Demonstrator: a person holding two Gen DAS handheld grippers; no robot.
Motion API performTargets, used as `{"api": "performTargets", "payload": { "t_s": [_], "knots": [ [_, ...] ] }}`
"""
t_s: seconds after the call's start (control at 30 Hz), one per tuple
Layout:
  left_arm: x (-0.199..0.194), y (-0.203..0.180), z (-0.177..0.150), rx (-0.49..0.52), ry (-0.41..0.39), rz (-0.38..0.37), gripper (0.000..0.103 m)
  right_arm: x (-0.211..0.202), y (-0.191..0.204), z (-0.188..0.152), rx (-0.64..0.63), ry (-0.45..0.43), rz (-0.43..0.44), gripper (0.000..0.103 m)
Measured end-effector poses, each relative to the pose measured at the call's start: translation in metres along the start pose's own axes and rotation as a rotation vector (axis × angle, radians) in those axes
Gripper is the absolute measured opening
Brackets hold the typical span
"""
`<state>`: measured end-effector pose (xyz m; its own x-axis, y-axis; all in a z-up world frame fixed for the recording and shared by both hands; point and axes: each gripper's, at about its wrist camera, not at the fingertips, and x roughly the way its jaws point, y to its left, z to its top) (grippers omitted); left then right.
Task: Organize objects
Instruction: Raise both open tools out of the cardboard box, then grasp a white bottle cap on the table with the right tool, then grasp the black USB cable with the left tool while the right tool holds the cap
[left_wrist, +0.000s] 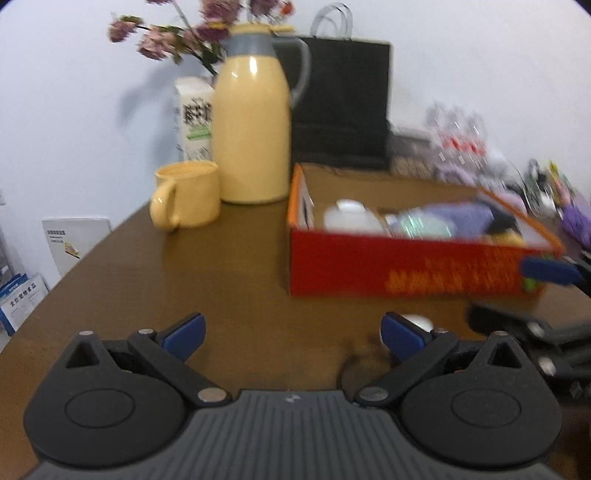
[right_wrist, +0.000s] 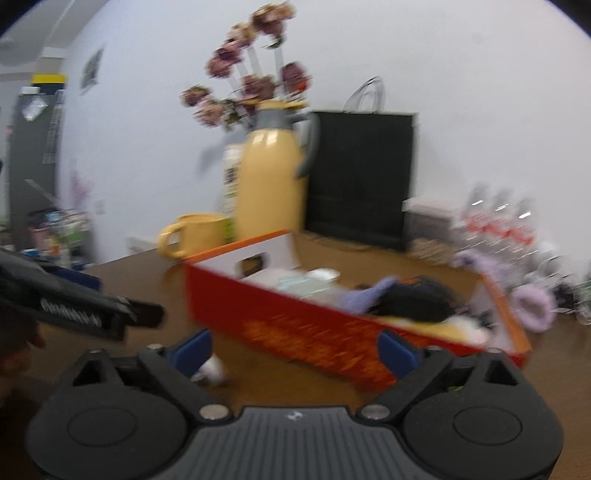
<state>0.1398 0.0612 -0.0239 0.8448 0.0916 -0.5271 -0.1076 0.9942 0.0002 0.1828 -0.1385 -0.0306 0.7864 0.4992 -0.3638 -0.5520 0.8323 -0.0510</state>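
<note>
Both grippers, left gripper (left_wrist: 293, 338) and right gripper (right_wrist: 295, 350), sit wide open with nothing held. The red box (left_wrist: 406, 269) full of stuff is center-right, and a small white thing (left_wrist: 419, 322) lies just beside the left one's right finger

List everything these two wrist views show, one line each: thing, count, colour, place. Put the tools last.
table: one, brown, under everything
box: one, red with orange rim, open, right of centre, holds blurred white, purple and dark items
thermos jug: one, yellow, grey collar and handle, behind the box's left end
mug: one, yellow, left of jug
carton: one, white, behind jug
flowers: one bunch, dusty pink, behind jug
paper bag: one, black, against wall
bottles: several, clear with red labels, far right
small white object: one, before the box
left tool: open, empty
right tool: open, empty
</note>
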Motion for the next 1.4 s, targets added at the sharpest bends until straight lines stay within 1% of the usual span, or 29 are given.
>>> {"api": "performTargets", "payload": {
  "t_s": [0.07,0.1,0.13,0.17,0.2,0.33,0.37,0.4,0.47,0.5,0.6,0.63,0.67,0.7,0.8,0.97,1.07,1.13,1.2,1.33,1.4],
  "knots": [
    [-0.004,-0.004,-0.008,0.044,0.017,-0.005,0.102,0.003,0.006,0.0,0.015,0.032,0.06,0.073],
    [-0.004,-0.006,-0.01,0.06,0.023,0.004,0.1,0.004,0.009,0.0,0.02,0.042,0.08,0.068],
    [-0.004,-0.006,-0.013,0.071,0.031,0.01,0.1,0.005,0.011,0.0,0.027,0.052,0.102,0.062],
    [-0.003,-0.005,-0.015,0.073,0.044,0.008,0.097,0.007,0.014,0.0,0.033,0.057,0.116,0.057],
    [-0.003,-0.004,-0.016,0.07,0.055,0.003,0.094,0.009,0.016,0.001,0.041,0.064,0.131,0.056],
    [-0.003,-0.005,-0.021,0.087,0.073,-0.025,0.093,0.022,0.022,0.004,0.067,0.102,0.177,0.05],
    [-0.003,-0.007,-0.022,0.097,0.076,-0.031,0.091,0.026,0.023,0.004,0.069,0.114,0.182,0.047],
    [-0.003,-0.009,-0.023,0.106,0.08,-0.033,0.086,0.029,0.024,0.003,0.071,0.126,0.184,0.044],
    [0.002,-0.01,-0.025,0.119,0.101,-0.033,0.082,0.034,0.024,0.003,0.077,0.144,0.187,0.028],
    [0.001,-0.01,-0.026,0.119,0.096,-0.033,0.082,0.035,0.025,0.002,0.078,0.149,0.189,0.025],
    [0.0,-0.011,-0.027,0.132,0.086,-0.029,0.082,0.033,0.025,0.001,0.071,0.147,0.183,0.024],
    [-0.001,-0.012,-0.028,0.136,0.082,-0.027,0.082,0.033,0.025,0.001,0.069,0.146,0.18,0.019],
    [-0.001,-0.012,-0.028,0.143,0.079,-0.025,0.082,0.033,0.024,0.0,0.065,0.146,0.171,0.01],
    [-0.001,-0.013,-0.029,0.149,0.077,-0.023,0.082,0.032,0.024,0.0,0.066,0.147,0.162,0.008],
    [-0.001,-0.013,-0.029,0.159,0.074,-0.02,0.082,0.031,0.021,0.0,0.077,0.146,0.16,0.008],
    [-0.002,-0.015,-0.029,0.168,0.07,-0.015,0.082,0.025,0.019,-0.003,0.059,0.139,0.141,0.008],
    [-0.002,-0.015,-0.029,0.166,0.07,-0.016,0.082,0.023,0.015,-0.005,0.047,0.131,0.063,0.008],
    [-0.001,-0.013,-0.029,0.16,0.072,-0.019,0.082,0.021,0.003,-0.006,0.08,0.13,0.049,0.008],
    [-0.001,-0.013,-0.028,0.153,0.072,-0.018,0.083,0.014,-0.007,-0.007,0.101,0.111,0.035,0.008],
    [0.0,-0.012,-0.026,0.131,0.072,-0.011,0.09,-0.002,-0.026,-0.011,0.138,0.077,-0.01,0.008],
    [-0.004,-0.013,-0.022,0.109,0.045,-0.028,0.101,-0.009,-0.033,-0.013,0.151,0.064,-0.032,0.008]
  ]
}}
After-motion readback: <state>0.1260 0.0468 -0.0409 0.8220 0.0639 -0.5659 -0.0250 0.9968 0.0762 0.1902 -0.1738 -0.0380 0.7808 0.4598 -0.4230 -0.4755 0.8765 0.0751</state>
